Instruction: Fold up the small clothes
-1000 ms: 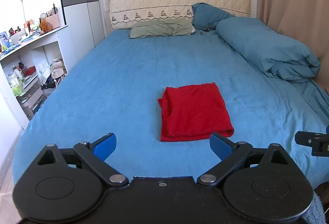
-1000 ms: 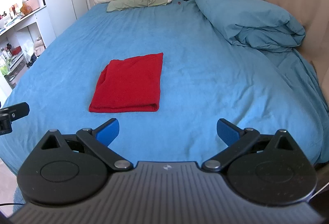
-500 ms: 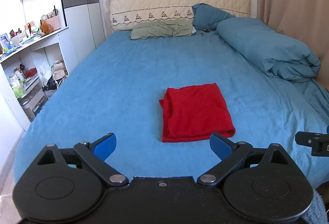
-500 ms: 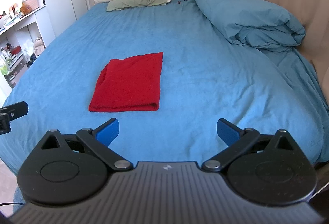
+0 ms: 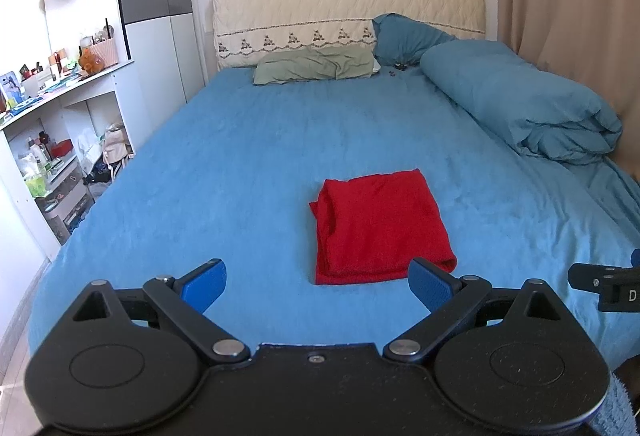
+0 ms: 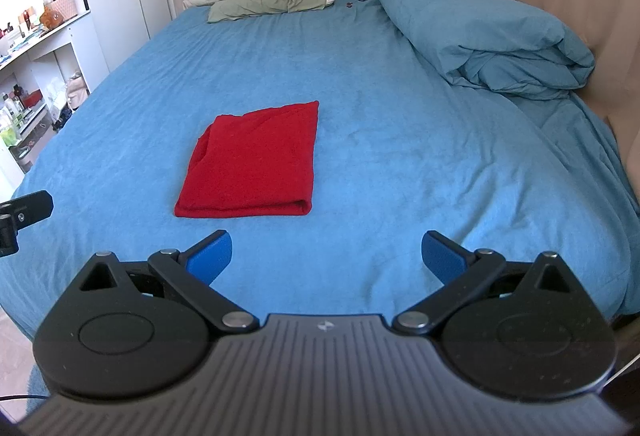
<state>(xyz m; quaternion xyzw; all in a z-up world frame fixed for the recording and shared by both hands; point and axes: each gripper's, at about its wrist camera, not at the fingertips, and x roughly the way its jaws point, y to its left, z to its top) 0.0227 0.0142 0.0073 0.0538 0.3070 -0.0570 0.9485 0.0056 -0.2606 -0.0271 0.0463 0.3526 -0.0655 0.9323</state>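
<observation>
Nearest, the left gripper (image 5: 316, 286) and right gripper (image 6: 326, 256) hang spread and empty over the bed's (image 5: 240, 164) foot. Beyond lies the red garment (image 5: 380, 224), folded square. Folding looks finished; any next move would only tidy its rumpled left edge.

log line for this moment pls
red cloth: folded, flat on bed | left hand-held gripper: open, empty | right hand-held gripper: open, empty
</observation>
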